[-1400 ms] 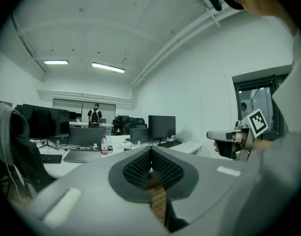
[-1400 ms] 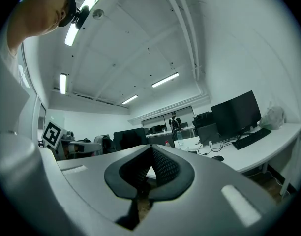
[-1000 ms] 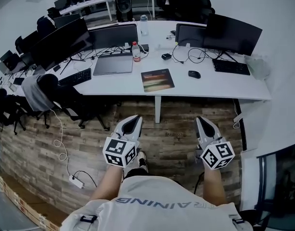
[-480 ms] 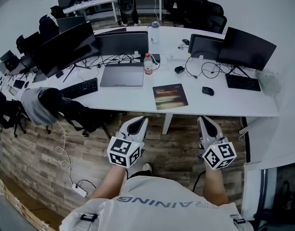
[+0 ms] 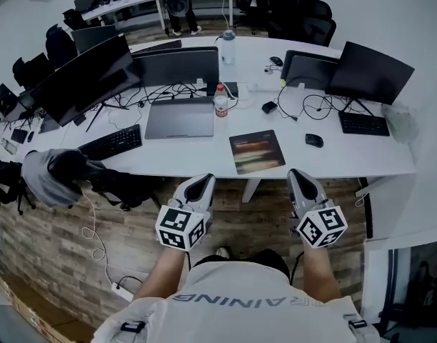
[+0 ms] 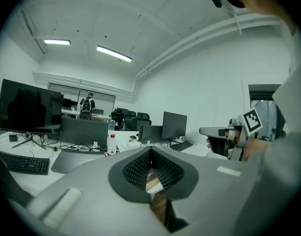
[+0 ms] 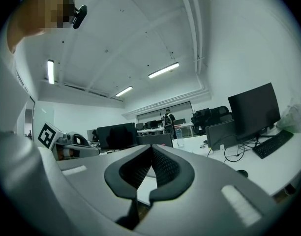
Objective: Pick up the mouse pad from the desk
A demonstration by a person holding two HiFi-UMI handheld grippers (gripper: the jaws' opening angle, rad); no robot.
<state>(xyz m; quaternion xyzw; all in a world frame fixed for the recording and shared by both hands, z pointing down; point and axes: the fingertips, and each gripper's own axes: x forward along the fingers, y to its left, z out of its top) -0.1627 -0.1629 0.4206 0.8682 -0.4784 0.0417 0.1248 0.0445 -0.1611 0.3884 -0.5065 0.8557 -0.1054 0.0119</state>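
- While both grippers are held out ahead of the person's chest, the desk (image 5: 168, 159) shows nearer in the head view than it did 1 second ago. Judged from that, the person has walked up to it.
- Mouse pad (image 5: 256, 151): it lies flat on the desk near the front edge, between a flat grey device (image 5: 180, 120) and the mouse (image 5: 313, 140). Nothing touches it. Across the 3 head pictures it has drawn closer, and it now lies just beyond the gripper tips, between the 2 of them.
- Left gripper (image 5: 199, 186): the jaws are closed, with the pads meeting at the tip and nothing held. In the head view its tip now reaches the desk's front edge. 1 second ago it showed over the wood floor (image 5: 54, 241), well short of the desk.
- Right gripper (image 5: 300, 183): the jaws are also closed and empty. It has advanced in step with the left.
- Items on the desk: the bottle (image 5: 220, 100) and the keyboard (image 5: 111, 141) keep their places relative to the pad.
- Assessment: the approach looks nearly complete, but the pick has not begun.
- Next move: 1 gripper would need to open its jaws and come down at the pad's near edge.
- Risk: the pad is thin and flat and offers little to bite on. A corner may have to be lifted, or the pad drawn over the desk edge.
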